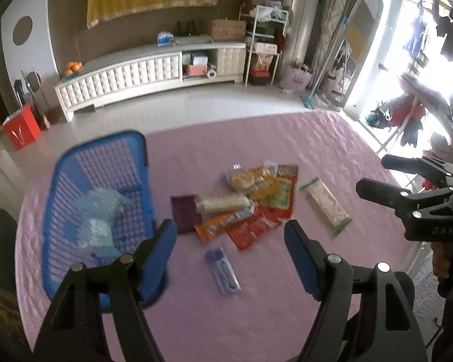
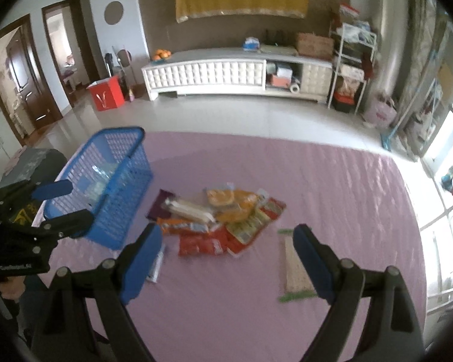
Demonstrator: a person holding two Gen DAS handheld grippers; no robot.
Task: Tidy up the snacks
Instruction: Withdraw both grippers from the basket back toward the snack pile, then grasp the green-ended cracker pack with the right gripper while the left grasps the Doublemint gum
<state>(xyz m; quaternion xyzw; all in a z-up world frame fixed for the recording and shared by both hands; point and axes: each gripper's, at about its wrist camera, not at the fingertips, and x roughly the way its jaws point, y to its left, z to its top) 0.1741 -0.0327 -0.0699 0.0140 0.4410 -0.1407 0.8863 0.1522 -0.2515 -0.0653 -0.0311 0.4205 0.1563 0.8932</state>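
The snack packets (image 1: 250,199) lay heaped on the bench (image 1: 332,138) just beside the blue basket (image 1: 99,193). They looked light, crinkly and slippery, best pinched by a flat edge. Both the left hand-held gripper (image 1: 230,252) and the right hand-held gripper (image 2: 228,256) hung above the basket's near side, tilted downward, jaws spread and empty.

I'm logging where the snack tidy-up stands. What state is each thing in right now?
Left tool: open, empty, above the table.
Right tool: open, empty, above the table.
Blue basket: upright on the table, a clear wrapper inside.
Snack pile: loose on the pink cloth, outside the basket.
Green-ended packet: flat, apart from the pile.
Small blue packet: flat, alone, nearest the left tool.
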